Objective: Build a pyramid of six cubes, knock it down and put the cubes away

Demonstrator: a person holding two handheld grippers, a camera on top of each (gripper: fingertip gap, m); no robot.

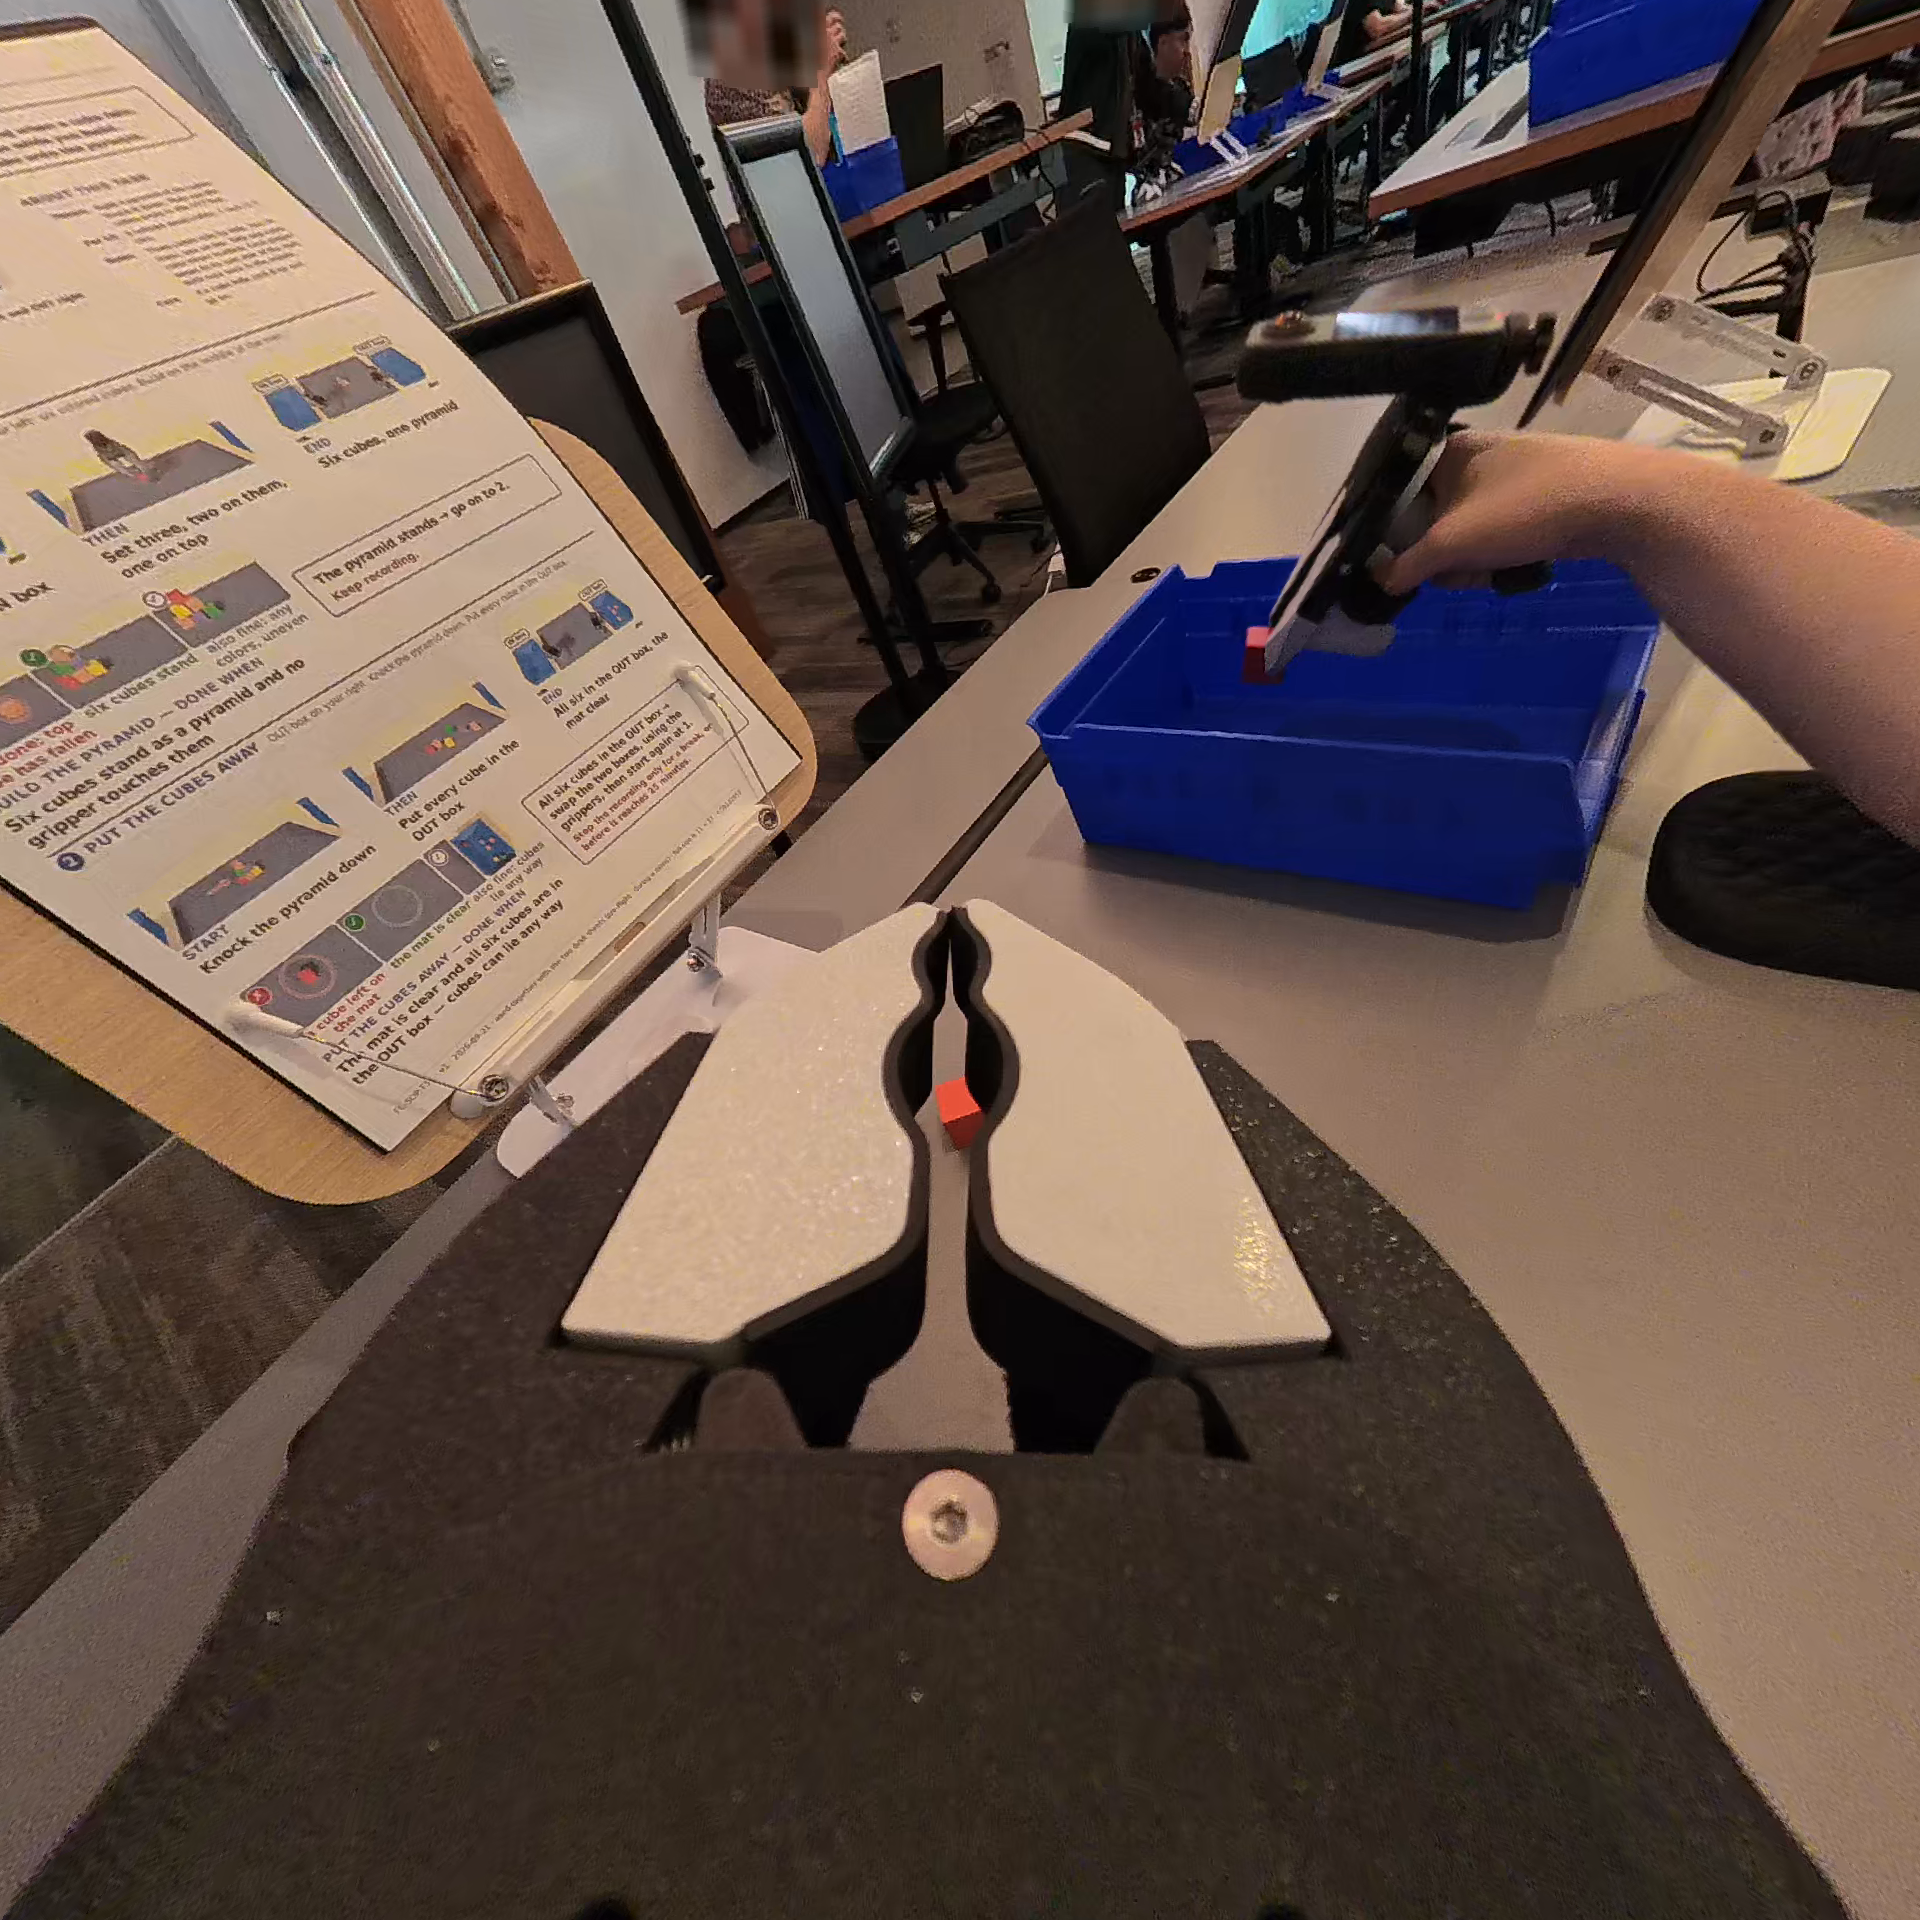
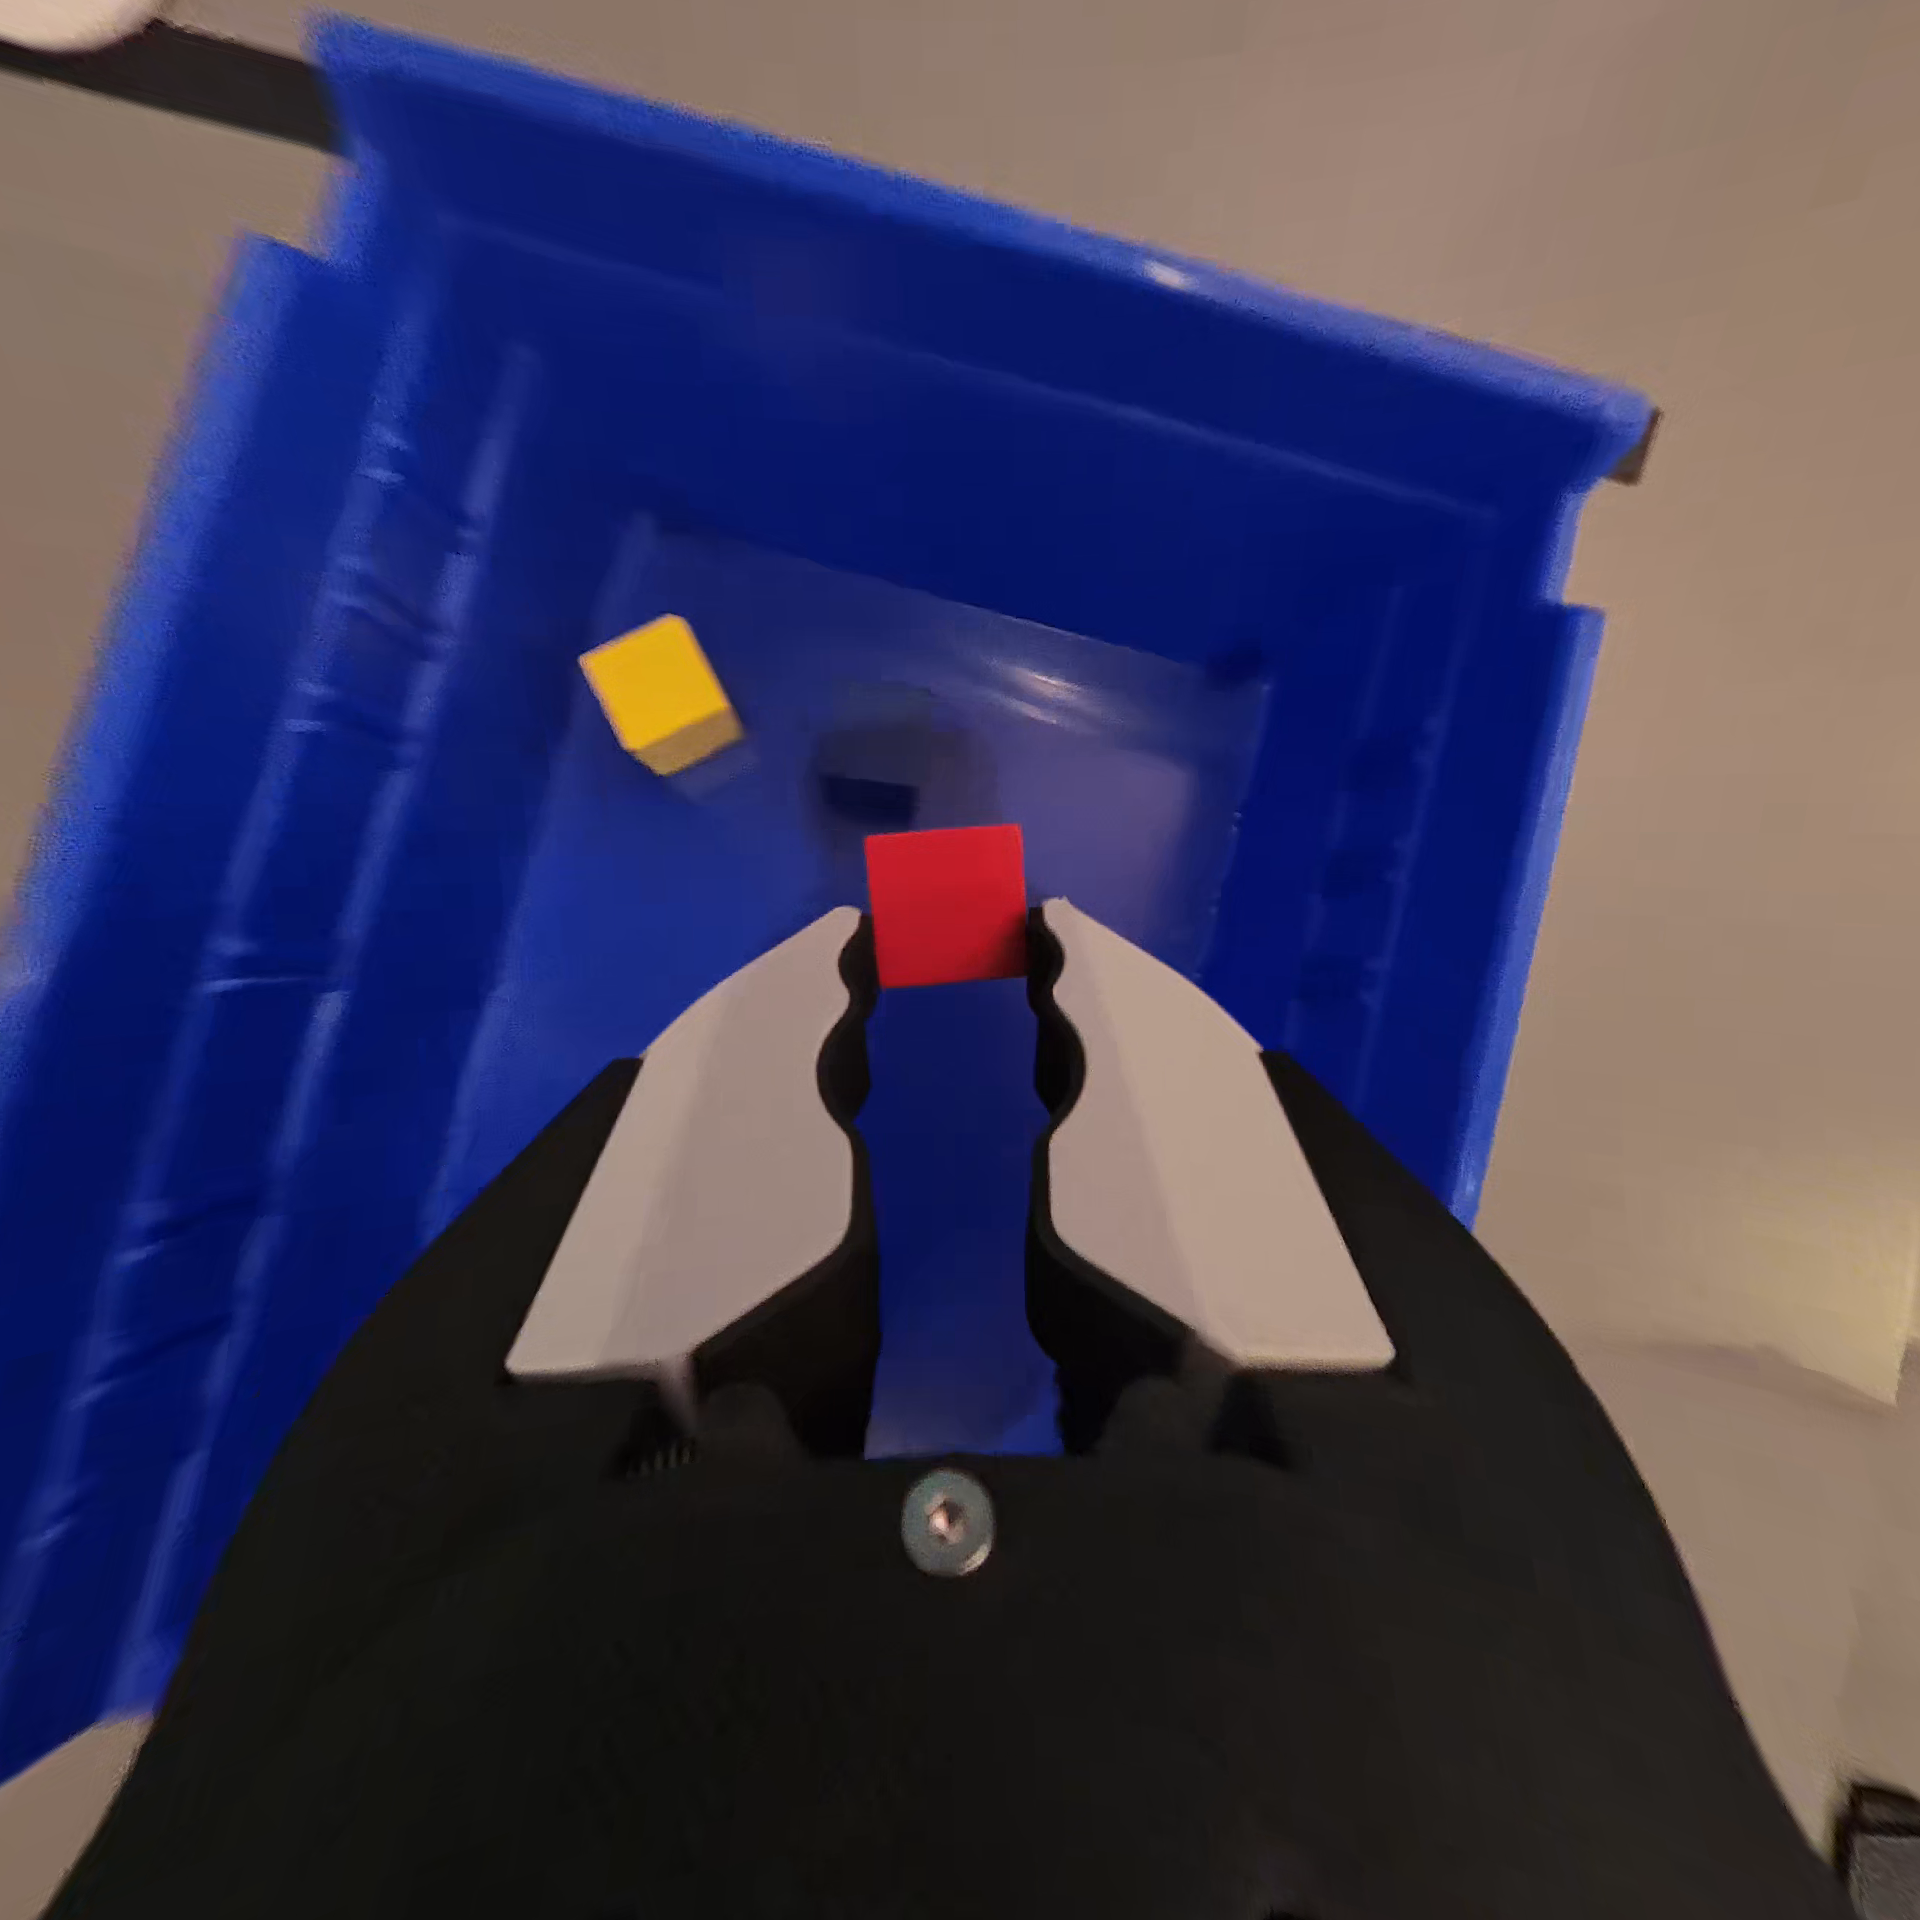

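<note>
On a grey table [image 1: 1351, 1143], the right gripper [image 2: 951, 914] clamps a red cube [image 2: 945, 904] over the blue bin [image 2: 727, 343], which holds a yellow cube [image 2: 660, 691] and perhaps a blue one. The left gripper [image 1: 951, 920] is closed and empty; an orange cube [image 1: 957, 1110] remains outside.

An open-plan office or lab workspace used for recording tasks. Rows of long wood-topped desks [image 1: 1579, 145] run into the background, with people seated at them among monitors, cables and blue storage bins [image 1: 1642, 52]. A black mesh office chair [image 1: 1070, 384] stands beside a grey worktable [image 1: 1455, 1091]. On that table sit a blue plastic bin [image 1: 1340, 790] and an illustrated instruction sheet [image 1: 312, 623] clipped to a tilted wooden stand. Dark carpet [image 1: 125, 1299] covers the floor.
</note>
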